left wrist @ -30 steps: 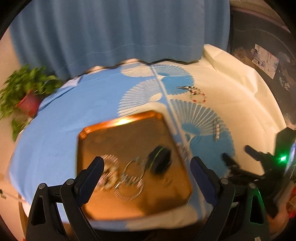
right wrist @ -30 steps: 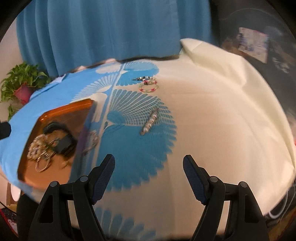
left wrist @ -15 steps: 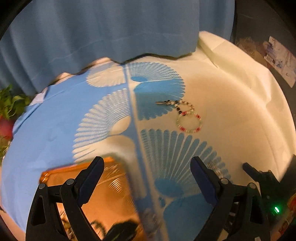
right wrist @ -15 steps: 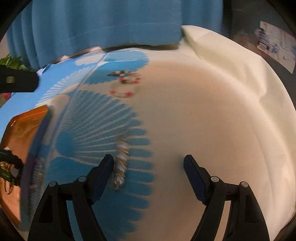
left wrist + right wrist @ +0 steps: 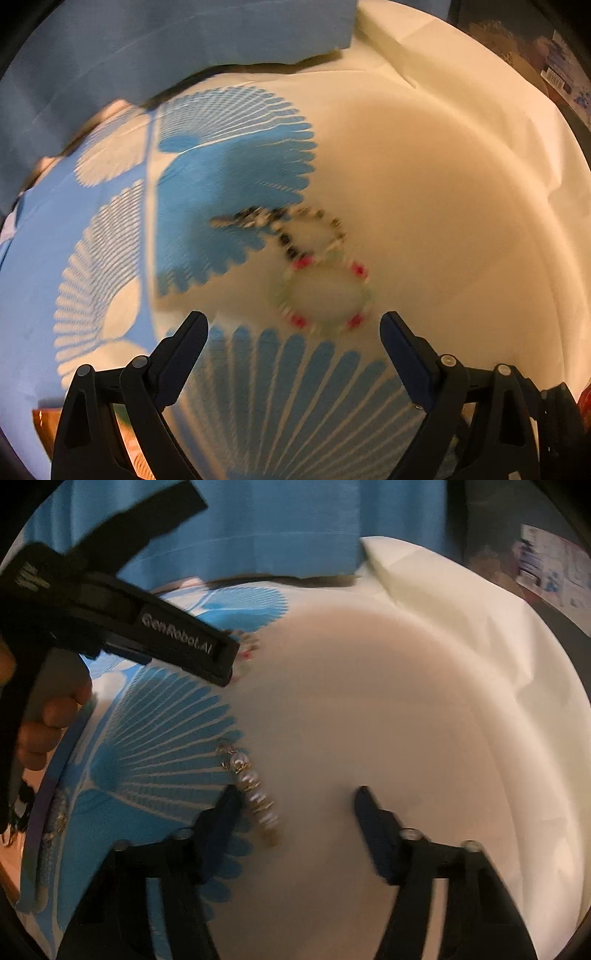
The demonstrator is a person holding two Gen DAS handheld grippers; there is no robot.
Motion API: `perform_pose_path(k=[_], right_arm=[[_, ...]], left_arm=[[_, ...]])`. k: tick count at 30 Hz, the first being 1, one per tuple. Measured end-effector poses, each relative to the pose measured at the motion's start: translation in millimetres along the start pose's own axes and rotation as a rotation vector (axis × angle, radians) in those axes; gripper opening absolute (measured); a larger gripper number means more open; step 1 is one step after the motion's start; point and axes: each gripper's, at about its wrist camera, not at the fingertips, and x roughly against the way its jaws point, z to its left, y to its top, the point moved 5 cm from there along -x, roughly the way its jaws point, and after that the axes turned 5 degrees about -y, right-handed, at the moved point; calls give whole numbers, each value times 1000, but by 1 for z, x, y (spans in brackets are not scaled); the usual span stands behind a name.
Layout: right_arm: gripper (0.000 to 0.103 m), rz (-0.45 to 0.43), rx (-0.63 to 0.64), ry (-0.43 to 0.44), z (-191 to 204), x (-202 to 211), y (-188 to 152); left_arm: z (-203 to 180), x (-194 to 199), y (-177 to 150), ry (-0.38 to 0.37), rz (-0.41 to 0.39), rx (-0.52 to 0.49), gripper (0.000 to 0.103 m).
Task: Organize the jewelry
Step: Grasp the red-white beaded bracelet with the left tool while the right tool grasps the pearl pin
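Note:
A beaded bracelet with green and red beads (image 5: 321,293) lies on the cloth just ahead of my open left gripper (image 5: 293,336). A black-and-white bead strand (image 5: 280,225) lies touching it on the far side. A pearl clip (image 5: 253,792) lies on the cloth between the fingers of my open right gripper (image 5: 295,805), close to its left finger (image 5: 221,812). The left gripper's body (image 5: 147,627) crosses the upper left of the right wrist view and hides most of the bracelets there.
The blue and cream fan-print cloth (image 5: 443,221) covers the table. A corner of the orange tray (image 5: 44,421) shows at the lower left of the left wrist view. A blue curtain (image 5: 258,524) hangs behind the table. A hand (image 5: 55,716) holds the left gripper.
Both grippers moved forward and down. The left left the tray and closed in on the beaded bracelet. The right came down around the pearl clip. Both stay open.

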Motion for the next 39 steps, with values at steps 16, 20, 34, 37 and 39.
perform_pose_path(k=[16, 20, 34, 37, 39], right_arm=[[1, -35, -183, 80, -33, 13, 4], [20, -7, -178, 81, -41, 10, 4], [72, -6, 268, 110, 8, -28, 33], [11, -6, 257, 190, 17, -23, 34], [11, -8, 240, 150, 18, -21, 32]], left_arm=[[6, 41, -15, -44, -46, -15, 9], [9, 41, -24, -55, -19, -26, 12], [26, 13, -30, -49, 28, -5, 39], [20, 17, -31, -74, 36, -37, 9], [17, 25, -32, -83, 19, -37, 4]])
